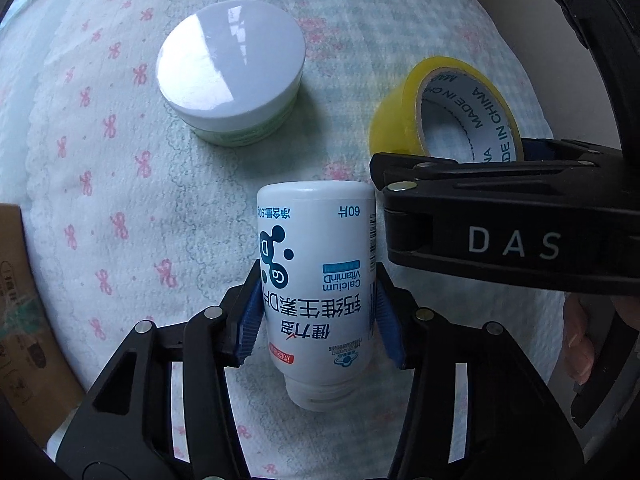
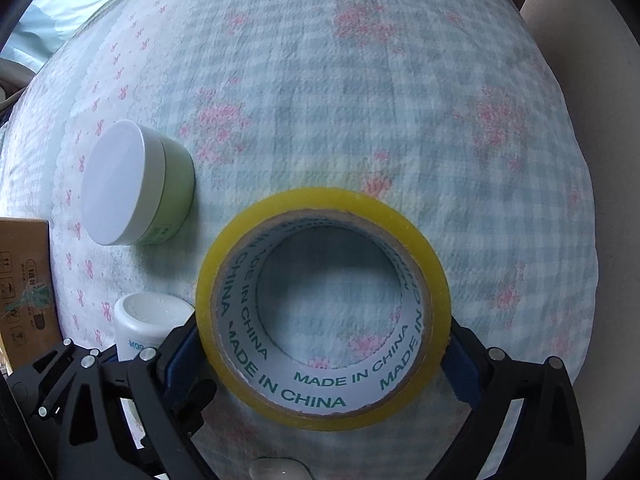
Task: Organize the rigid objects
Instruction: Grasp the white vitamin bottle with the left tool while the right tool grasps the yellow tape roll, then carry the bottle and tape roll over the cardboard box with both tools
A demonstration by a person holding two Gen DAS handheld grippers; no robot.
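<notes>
Left wrist view: I see the left gripper (image 1: 316,320) at lower centre, its blue pads (image 1: 250,320) pressed against both sides of a white vitamin bottle (image 1: 316,280). The jaws are clamped on the bottle body. The bottle lies on the patterned bedspread (image 1: 120,184) with its long axis running up and down the frame: the flat base points toward the top, the threaded neck toward the bottom edge. The label text reads inverted. A round jar with a white lid (image 1: 230,68) stands upright in the upper centre, well apart from the bottle. A yellow tape roll (image 1: 404,120) sits at the right, its hole facing up and right, partly covered by the black right gripper (image 1: 500,216), whose finger crosses the frame just beside the bottle's base. A cardboard box (image 1: 24,300) shows at the left edge.

Right wrist view: I see the right gripper (image 2: 324,352) straddling the tape roll (image 2: 324,300), with blue pads (image 2: 460,376) at the roll's left and right rims. The pads appear to touch the roll; I cannot tell whether they press on it. The roll lies flat, its core axis pointing at the camera. Only this view shows the full core printing and the jar's (image 2: 136,184) green side wall. The bottle (image 2: 152,324) appears only as its base end at lower left, behind the black frame of the left gripper (image 2: 80,392). The box (image 2: 24,288) sits at the left edge.
</notes>
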